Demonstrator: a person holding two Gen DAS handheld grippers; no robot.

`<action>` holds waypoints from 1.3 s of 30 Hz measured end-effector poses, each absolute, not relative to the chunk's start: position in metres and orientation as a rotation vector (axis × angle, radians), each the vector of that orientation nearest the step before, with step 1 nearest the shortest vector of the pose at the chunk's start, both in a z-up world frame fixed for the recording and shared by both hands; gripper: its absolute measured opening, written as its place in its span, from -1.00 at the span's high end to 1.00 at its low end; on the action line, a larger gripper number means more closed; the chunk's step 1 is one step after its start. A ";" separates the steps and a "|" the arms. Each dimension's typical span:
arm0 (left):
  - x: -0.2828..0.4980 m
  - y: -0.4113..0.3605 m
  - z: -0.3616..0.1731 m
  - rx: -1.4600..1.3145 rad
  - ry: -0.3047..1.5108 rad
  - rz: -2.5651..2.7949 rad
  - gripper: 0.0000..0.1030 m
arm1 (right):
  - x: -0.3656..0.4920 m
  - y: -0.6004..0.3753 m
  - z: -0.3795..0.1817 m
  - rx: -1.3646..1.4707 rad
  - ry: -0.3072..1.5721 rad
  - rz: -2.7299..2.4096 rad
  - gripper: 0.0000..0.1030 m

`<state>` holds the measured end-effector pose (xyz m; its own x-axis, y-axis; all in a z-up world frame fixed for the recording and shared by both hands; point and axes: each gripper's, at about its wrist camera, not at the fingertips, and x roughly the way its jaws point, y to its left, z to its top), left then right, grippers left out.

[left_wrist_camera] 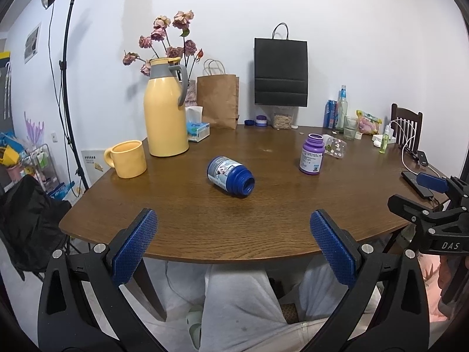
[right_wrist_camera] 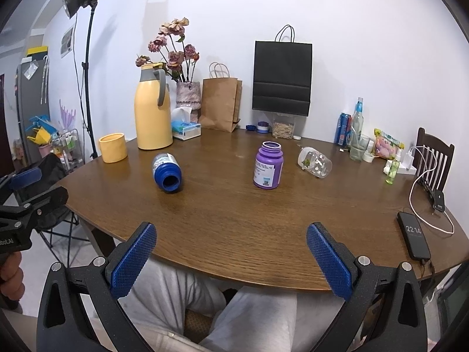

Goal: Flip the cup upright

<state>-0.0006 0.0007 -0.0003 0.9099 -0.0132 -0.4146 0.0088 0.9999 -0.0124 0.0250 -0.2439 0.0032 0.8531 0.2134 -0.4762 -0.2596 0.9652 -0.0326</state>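
Note:
A blue bottle (left_wrist_camera: 230, 179) lies on its side in the middle of the brown table (left_wrist_camera: 263, 228), its open mouth toward me; it also shows in the right wrist view (right_wrist_camera: 168, 175). A yellow mug (left_wrist_camera: 126, 159) stands upright at the table's left; it also shows in the right wrist view (right_wrist_camera: 112, 147). A purple bottle (left_wrist_camera: 312, 154) stands upright to the right, also seen in the right wrist view (right_wrist_camera: 268, 165). My left gripper (left_wrist_camera: 234, 243) is open and empty above the table's near edge. My right gripper (right_wrist_camera: 231, 255) is open and empty, also at the near edge.
A yellow thermos jug (left_wrist_camera: 165, 108), tissue box (left_wrist_camera: 198, 130), paper bags (left_wrist_camera: 218, 99) and a black bag (left_wrist_camera: 280, 72) stand at the back. A clear bottle (right_wrist_camera: 315, 162) lies on its side. A phone (right_wrist_camera: 414, 239) with cable lies at the right edge. Bottles and a glass (right_wrist_camera: 359, 146) stand back right.

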 end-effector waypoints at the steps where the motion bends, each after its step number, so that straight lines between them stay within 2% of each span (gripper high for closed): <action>1: 0.000 0.000 0.000 -0.010 0.431 -0.008 -1.00 | 0.025 -0.244 0.003 -0.093 0.489 0.252 -1.00; 39: 0.004 0.000 -0.003 0.001 0.447 -0.010 -1.00 | 0.024 -0.236 0.000 -0.103 0.491 0.264 -1.00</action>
<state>0.0040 -0.0003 -0.0034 0.9018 -0.0094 -0.4321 0.0098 1.0000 -0.0012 0.0238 -0.2364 -0.0001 0.8485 0.2257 -0.4786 -0.2748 0.9609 -0.0341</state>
